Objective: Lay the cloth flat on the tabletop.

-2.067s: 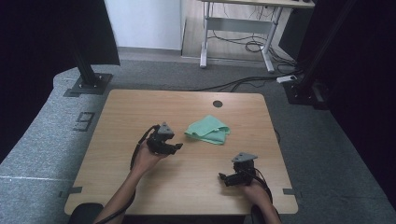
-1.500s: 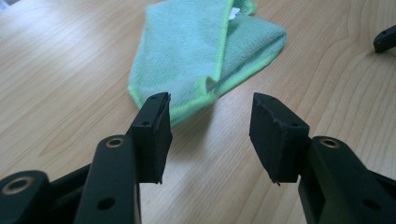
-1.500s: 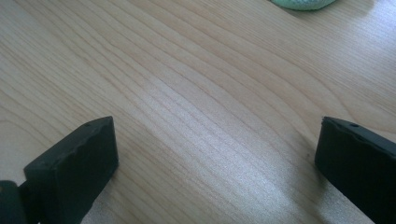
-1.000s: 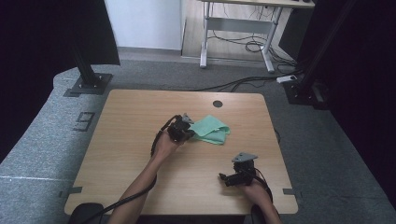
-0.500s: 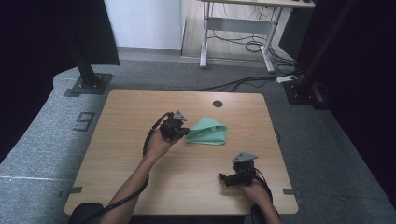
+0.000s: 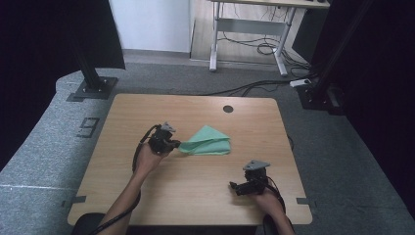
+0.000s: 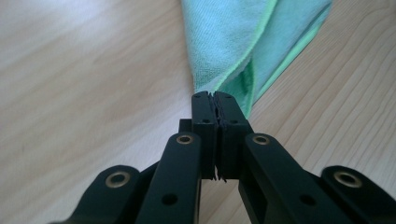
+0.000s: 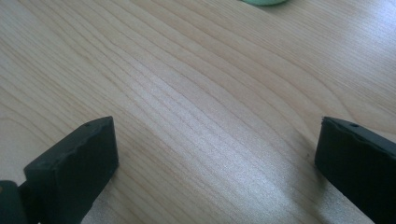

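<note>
Near table (image 6: 195, 196) centre, green cloth (image 6: 208, 142) lies folded, flat. Left tool (image 6: 172, 143) at cloth's 9 o'clock, jaws pinched tight on cloth's corner (image 7: 219, 86). Right tool (image 6: 234, 186) at cloth's 5 o'clock, well apart, resting on table, jaws spread wide, holding nothing.

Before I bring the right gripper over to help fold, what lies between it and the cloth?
Only bare wood: in the high view, nothing lies on the table between the right gripper and the cloth.
</note>
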The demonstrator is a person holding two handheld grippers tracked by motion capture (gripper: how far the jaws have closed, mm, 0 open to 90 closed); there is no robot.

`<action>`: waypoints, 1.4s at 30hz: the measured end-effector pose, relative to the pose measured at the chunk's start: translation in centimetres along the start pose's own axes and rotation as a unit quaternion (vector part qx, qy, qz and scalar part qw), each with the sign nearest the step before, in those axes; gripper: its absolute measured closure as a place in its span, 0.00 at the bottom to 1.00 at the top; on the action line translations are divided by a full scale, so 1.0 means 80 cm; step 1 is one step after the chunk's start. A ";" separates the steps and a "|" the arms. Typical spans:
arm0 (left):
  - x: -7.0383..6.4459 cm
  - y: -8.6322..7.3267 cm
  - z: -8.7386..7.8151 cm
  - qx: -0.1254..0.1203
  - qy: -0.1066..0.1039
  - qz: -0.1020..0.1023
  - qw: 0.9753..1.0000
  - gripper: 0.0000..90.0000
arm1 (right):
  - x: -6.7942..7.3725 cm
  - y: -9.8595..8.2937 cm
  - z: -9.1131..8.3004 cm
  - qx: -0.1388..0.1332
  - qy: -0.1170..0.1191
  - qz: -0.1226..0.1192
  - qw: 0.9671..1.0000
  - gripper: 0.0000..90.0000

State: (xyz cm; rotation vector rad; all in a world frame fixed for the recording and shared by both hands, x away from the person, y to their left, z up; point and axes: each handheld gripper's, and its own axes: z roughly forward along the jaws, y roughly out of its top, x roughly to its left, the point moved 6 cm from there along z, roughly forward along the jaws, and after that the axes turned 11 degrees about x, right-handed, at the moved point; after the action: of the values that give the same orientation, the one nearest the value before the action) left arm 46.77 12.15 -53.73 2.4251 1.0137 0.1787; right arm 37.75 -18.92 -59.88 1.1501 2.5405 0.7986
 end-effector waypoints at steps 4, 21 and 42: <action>0.004 -0.016 0.001 0.000 -0.005 -0.006 1.000 0.97 | 0.000 0.000 0.000 0.000 0.002 -0.001 1.000 0.00; -0.014 -0.036 -0.017 0.001 0.001 0.032 0.999 0.50 | -0.006 0.014 -0.011 0.006 0.042 0.019 0.999 0.48; -0.021 0.035 0.046 0.030 0.005 0.072 0.997 0.51 | 0.014 0.117 0.024 0.009 0.077 -0.007 0.997 0.80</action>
State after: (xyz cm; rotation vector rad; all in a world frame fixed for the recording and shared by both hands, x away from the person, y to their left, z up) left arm 48.47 7.87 -55.43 2.5565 0.8598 0.2137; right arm 43.60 -12.32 -56.09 1.1161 2.6812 0.8949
